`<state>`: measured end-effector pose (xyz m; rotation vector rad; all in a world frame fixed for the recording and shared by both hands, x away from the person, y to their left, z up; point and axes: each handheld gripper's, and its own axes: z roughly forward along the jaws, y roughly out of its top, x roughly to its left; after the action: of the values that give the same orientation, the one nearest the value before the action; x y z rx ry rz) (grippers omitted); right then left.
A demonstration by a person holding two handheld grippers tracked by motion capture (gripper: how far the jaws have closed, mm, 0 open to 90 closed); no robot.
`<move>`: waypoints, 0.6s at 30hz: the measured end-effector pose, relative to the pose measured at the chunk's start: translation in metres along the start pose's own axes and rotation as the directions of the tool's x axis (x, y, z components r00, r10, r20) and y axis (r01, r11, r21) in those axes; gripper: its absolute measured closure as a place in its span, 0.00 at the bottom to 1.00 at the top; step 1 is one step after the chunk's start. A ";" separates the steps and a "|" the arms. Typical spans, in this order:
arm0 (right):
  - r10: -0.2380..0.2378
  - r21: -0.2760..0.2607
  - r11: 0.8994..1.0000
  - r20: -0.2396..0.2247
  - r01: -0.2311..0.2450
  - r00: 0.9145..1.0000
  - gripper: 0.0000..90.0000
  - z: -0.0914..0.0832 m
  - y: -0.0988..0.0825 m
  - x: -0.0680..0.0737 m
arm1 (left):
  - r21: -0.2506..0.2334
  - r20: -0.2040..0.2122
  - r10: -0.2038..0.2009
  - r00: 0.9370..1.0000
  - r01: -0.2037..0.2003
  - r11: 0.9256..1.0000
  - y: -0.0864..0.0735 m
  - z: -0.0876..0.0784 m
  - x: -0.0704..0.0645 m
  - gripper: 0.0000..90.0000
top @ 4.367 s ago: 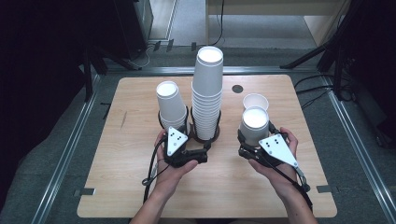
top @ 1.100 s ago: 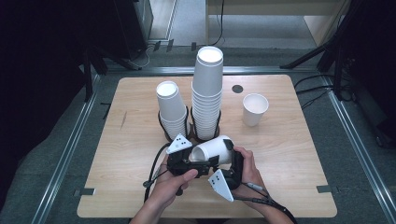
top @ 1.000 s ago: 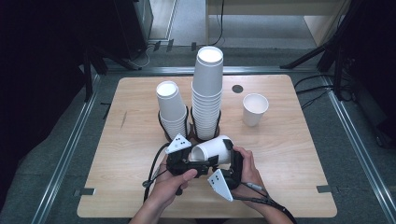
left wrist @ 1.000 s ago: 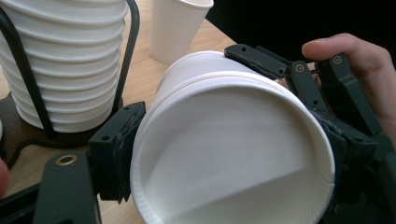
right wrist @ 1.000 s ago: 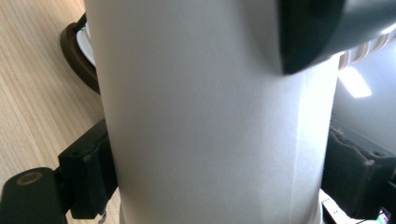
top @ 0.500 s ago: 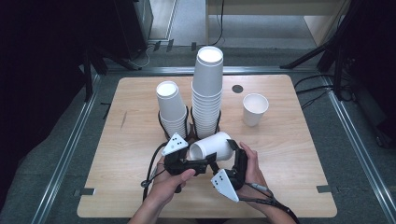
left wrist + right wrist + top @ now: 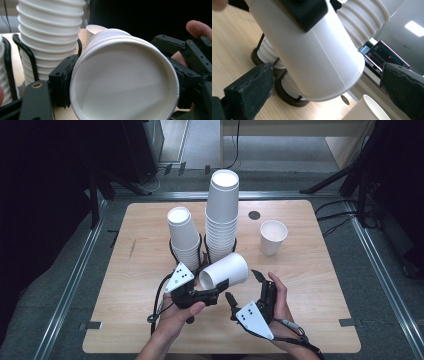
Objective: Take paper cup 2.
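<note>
While left tongs (image 7: 220, 289) clamp the unprinted cup (image 7: 225, 270) (tilted), right tongs (image 7: 243, 284) gape.

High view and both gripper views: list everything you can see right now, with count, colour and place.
held cup: one, white, on its side above the table, rim pinched by the left claw
tall cup stack: one, white, in a black wire holder at table centre
short cup stack: one, white, in a holder left of the tall one
lone cup: one, white, upright, right of the stacks
round hole: one, dark, in the tabletop behind the lone cup
table: one, light wood
left claw: black, shut on the held cup's rim
right claw: black, open, just let go, beside the held cup
</note>
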<state>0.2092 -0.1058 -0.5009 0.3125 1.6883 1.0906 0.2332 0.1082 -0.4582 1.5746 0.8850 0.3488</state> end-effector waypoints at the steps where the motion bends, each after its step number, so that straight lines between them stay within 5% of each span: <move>1: 0.021 -0.002 1.000 -0.003 -0.021 1.000 0.00 -0.001 0.002 -0.002 | -0.002 -0.004 0.003 1.000 -0.003 1.000 0.000 -0.001 0.001 0.24; 7: 0.149 -0.008 0.989 -0.015 -0.149 0.989 0.00 -0.004 0.008 -0.008 | -0.019 -0.001 0.005 1.000 -0.005 1.000 -0.003 -0.002 0.002 0.24; 11: 0.274 -0.010 0.962 -0.029 -0.274 0.961 0.00 -0.007 0.010 -0.014 | -0.066 -0.001 0.008 1.000 -0.008 0.998 -0.006 -0.006 0.001 0.24; 14: 0.289 -0.014 0.957 -0.019 -0.289 0.957 0.00 -0.011 0.011 -0.014 | -0.094 -0.019 0.000 1.000 -0.002 0.996 -0.011 -0.011 0.000 0.24; 18: 0.362 -0.004 0.932 -0.018 -0.362 0.932 0.00 -0.018 0.012 -0.013 | -0.121 -0.030 -0.029 0.999 0.026 0.992 -0.018 -0.017 -0.001 0.24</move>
<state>0.1958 -0.1166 -0.4834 0.6317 1.6801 1.3703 0.2151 0.1193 -0.4714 1.4480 0.8928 0.4008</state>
